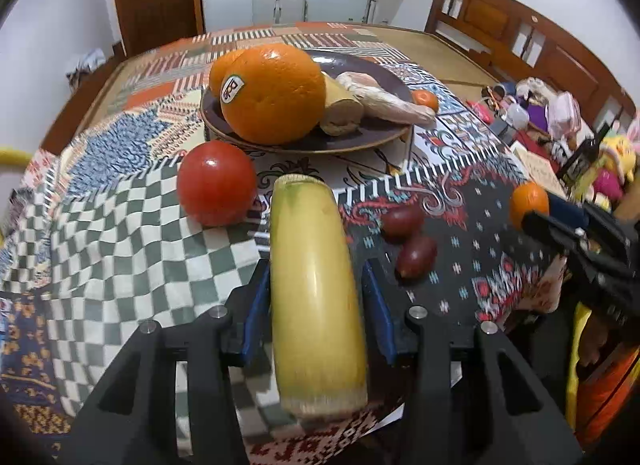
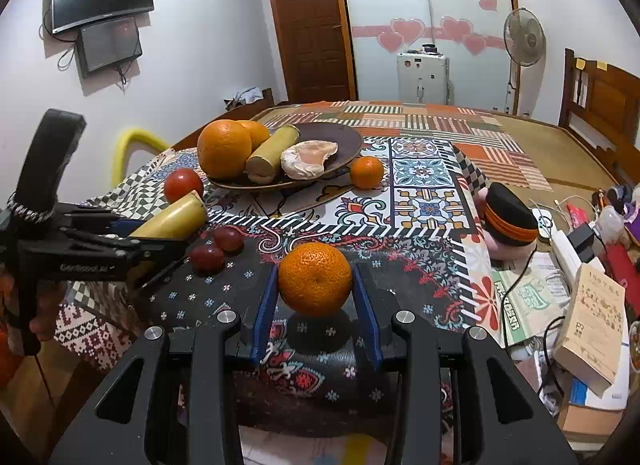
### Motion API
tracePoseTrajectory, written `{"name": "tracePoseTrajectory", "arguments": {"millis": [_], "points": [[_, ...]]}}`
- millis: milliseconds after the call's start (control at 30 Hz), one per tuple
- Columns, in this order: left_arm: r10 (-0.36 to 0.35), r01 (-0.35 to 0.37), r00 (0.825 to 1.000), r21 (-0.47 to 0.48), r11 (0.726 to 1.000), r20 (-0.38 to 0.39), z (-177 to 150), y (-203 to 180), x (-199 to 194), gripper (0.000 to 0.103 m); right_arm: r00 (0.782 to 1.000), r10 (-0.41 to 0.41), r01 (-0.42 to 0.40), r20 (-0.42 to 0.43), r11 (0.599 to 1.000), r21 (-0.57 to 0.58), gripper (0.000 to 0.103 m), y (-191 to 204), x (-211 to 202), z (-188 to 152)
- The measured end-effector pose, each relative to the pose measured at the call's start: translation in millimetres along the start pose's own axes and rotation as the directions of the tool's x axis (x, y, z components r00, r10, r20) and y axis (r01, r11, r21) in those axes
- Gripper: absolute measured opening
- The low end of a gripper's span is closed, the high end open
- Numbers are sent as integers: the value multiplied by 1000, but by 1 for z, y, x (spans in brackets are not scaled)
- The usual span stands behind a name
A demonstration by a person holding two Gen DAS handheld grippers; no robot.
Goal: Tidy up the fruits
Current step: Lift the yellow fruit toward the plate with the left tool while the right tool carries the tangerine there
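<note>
My left gripper (image 1: 316, 277) is shut on a yellow sugarcane piece (image 1: 316, 297), held above the patterned cloth; it also shows in the right wrist view (image 2: 172, 217). My right gripper (image 2: 316, 285) is shut on a small tangerine (image 2: 315, 279), lifted off the cloth; that tangerine also shows in the left wrist view (image 1: 529, 203). A dark brown plate (image 1: 384, 129) on a stand holds a large orange (image 1: 274, 93), another orange behind it (image 1: 219, 71), a second cane piece (image 1: 340, 113) and a pale peeled fruit (image 1: 384, 99). A red tomato (image 1: 216, 183) lies in front of the plate.
Two dark red jujubes (image 1: 408, 239) lie on the cloth right of the cane. Another tangerine (image 2: 367, 172) sits beside the plate. A black-and-orange toy hat (image 2: 508, 219), books (image 2: 592, 317) and cables crowd the right side. The table's near edge lies under both grippers.
</note>
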State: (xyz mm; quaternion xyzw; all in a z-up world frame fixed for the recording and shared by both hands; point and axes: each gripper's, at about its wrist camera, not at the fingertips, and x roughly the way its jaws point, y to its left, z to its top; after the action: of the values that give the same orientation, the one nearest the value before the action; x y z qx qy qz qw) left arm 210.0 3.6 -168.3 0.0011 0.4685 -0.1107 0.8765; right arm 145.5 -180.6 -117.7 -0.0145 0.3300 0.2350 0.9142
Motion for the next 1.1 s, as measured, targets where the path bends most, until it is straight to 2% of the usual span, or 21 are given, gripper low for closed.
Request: {"name": "tracePoseTrajectory", "arguments": {"millis": [167,367,500,800,1100], "points": [[-15,16,1000,-12,1000,14,9,2,5,42,1000,2,-2,1,1000,-3,35,0,7,4],[-37,36,998,30,999,41,8,-3,-2,39,1000,5,-5,1,1000,5,35,-1,13,10],[-37,34,995,35,999,91,7,-6,-17,39,1000,1,-1,13,1000,-2,35,0,13,17],[-69,60,967,44,997,245,25,-12,-68,38,997,-15,16,76,1000,-10,35,-1,6,39],[-91,83,945,38,996,313,66,-19,-75,38,989,-30,32,145,999,-13,35,-6,4,65]]}}
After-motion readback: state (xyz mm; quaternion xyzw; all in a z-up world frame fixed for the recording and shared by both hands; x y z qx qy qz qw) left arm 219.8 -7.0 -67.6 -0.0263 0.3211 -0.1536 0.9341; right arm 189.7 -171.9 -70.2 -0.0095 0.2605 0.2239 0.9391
